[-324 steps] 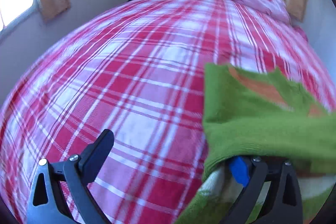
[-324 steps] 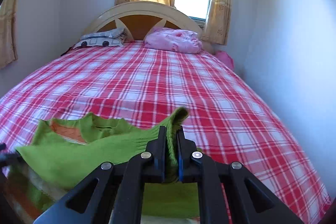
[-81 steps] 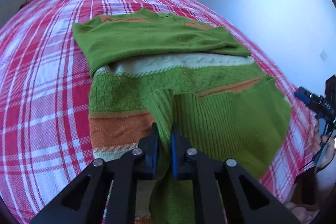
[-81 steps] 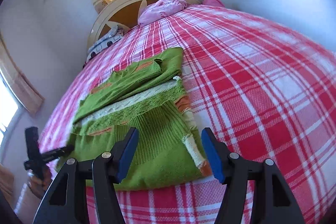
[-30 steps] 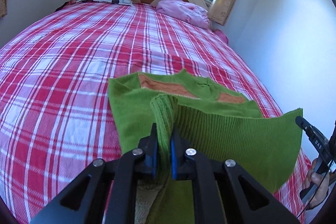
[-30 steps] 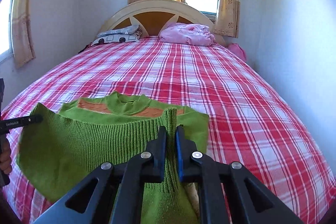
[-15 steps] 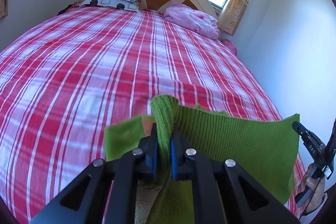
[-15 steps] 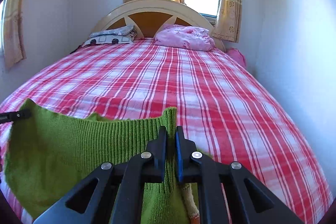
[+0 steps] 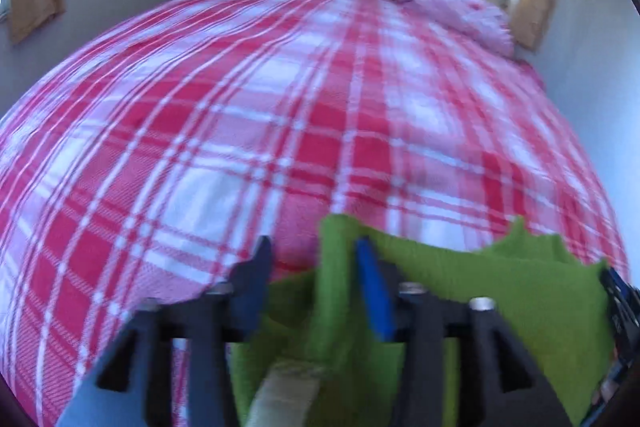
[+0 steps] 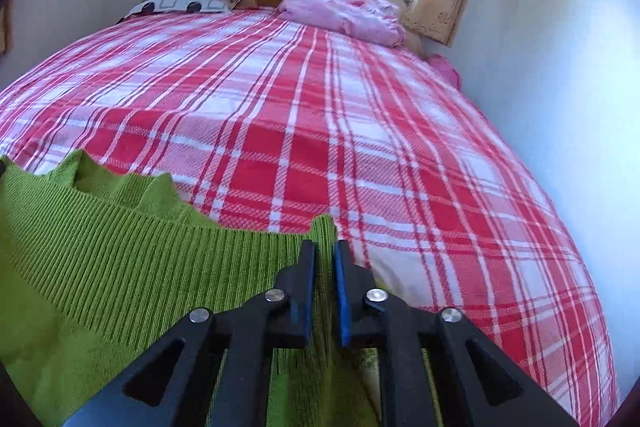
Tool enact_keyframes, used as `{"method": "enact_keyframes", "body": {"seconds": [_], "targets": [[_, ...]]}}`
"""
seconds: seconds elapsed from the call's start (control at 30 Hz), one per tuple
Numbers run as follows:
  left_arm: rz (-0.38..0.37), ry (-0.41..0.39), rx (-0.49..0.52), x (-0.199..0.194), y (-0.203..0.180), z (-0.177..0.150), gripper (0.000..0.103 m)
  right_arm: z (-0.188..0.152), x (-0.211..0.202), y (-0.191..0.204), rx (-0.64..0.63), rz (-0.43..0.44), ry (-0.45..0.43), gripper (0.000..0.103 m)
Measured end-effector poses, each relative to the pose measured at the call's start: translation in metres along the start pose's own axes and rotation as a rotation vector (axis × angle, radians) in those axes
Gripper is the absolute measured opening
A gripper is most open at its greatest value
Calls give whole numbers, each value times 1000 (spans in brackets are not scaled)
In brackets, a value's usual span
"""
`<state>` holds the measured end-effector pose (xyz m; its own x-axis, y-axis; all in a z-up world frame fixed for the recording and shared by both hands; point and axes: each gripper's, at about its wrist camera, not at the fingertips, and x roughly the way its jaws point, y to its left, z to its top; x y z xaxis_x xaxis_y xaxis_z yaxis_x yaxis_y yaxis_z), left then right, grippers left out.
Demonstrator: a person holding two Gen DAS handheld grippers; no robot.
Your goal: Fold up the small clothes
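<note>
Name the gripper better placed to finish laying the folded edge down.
Right. The right gripper has the ribbed green knitted sweater's corner between its opening jaws, just over the red plaid bedspread. The left gripper is already letting go, jaws opening.

Beyond the green sweater [image 10: 120, 259], the plaid bedspread [image 10: 320, 115] lies bare up to the pillows [image 10: 344, 11] (far end).
</note>
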<state>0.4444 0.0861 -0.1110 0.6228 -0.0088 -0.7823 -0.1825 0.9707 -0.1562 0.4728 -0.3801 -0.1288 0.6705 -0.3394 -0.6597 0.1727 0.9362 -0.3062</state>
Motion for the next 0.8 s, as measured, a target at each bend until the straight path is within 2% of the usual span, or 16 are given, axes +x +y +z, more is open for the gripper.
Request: {"method": "enact_keyframes", "body": {"seconds": [0.1, 0.17, 0.2, 0.3, 0.37, 0.47, 0.57, 0.63, 0.7, 0.8], "targets": [[-25, 9, -36, -3, 9, 0, 58, 1, 7, -1, 0, -25, 42, 23], [-5, 5, -38, -16, 15, -2, 58, 1, 2, -4, 18, -8, 24, 23], [3, -3, -25, -24, 17, -5, 56, 2, -10, -11, 49, 11, -19, 23], [13, -50, 82, -59, 18, -19, 57, -7, -74, -38, 187, -37, -197, 23], [23, -69, 169, -80, 15, -33, 62, -20, -105, -44, 194, 15, -212, 23], [-16, -89, 248, -106, 10, -61, 68, -54, -137, -40, 158, 67, -147, 23], [-81, -63, 272, -120, -3, -92, 73, -90, -154, -29, 125, 141, -79, 23], [-108, -36, 288, -123, -14, -113, 73, -113, -158, -19, 92, 145, -44, 23], [-109, -13, 312, -124, -26, -127, 73, -127, -153, -14, 78, 170, -5, 23], [-80, -17, 337, -123, -35, -149, 73, -147, -138, -17, 81, 149, 79, 23]]}}
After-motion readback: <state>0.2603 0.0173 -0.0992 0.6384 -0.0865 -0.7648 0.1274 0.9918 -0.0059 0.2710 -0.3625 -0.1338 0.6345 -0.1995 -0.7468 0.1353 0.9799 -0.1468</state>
